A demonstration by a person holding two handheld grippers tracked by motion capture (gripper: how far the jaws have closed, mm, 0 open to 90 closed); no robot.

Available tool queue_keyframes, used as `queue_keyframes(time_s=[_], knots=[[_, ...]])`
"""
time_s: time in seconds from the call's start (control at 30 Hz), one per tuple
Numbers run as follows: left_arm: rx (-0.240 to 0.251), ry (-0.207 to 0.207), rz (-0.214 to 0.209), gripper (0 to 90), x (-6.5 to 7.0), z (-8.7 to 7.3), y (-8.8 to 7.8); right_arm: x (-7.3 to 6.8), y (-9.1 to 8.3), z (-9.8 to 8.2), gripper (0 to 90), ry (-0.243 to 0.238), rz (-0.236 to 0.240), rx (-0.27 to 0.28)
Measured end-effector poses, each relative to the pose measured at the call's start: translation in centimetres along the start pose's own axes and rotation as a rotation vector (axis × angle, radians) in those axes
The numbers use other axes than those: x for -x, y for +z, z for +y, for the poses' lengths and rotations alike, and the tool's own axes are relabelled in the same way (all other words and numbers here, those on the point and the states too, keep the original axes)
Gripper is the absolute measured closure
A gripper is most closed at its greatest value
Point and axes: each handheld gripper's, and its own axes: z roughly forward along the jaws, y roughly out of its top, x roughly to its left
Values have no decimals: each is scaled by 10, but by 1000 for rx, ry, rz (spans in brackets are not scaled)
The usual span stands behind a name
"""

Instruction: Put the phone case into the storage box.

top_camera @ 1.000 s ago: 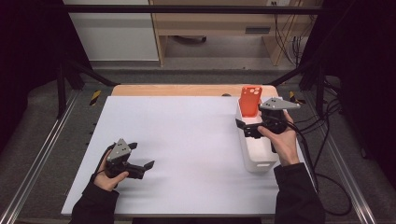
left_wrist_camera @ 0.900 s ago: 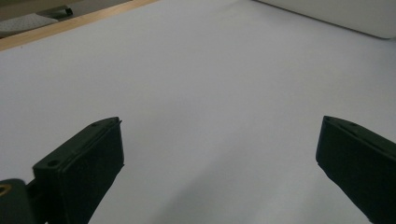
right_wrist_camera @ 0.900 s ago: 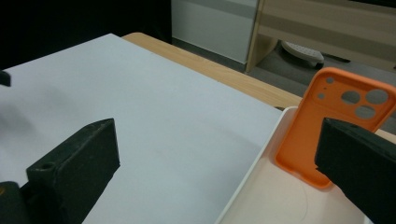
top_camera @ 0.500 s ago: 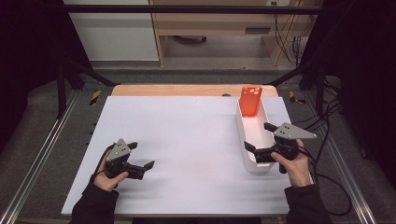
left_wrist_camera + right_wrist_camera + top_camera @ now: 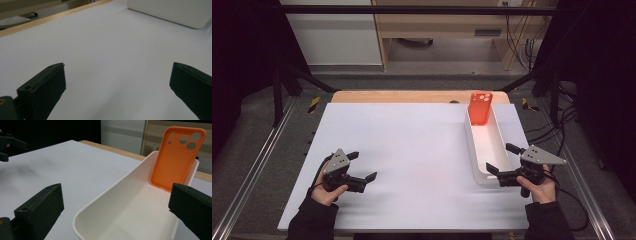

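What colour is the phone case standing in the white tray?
Orange. The phone case shows best in the right gripper view, leaning against the tray's far end.

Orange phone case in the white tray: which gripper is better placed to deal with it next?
Probably the right. The right gripper sits open at the near end of the white tray, facing the orange phone case propped at its far end. The left gripper rests across the table.
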Motion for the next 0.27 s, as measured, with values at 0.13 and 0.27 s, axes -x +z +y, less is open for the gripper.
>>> queue_keyframes(time_s=[0.13, 0.27], knots=[[1, 3, -1, 0, 0, 0, 0, 3, -2, -7, 3, 6, 2, -14], [5, 6, -2, 0, 1, 1, -1, 4, -3, -10, 3, 10, 3, -19]])
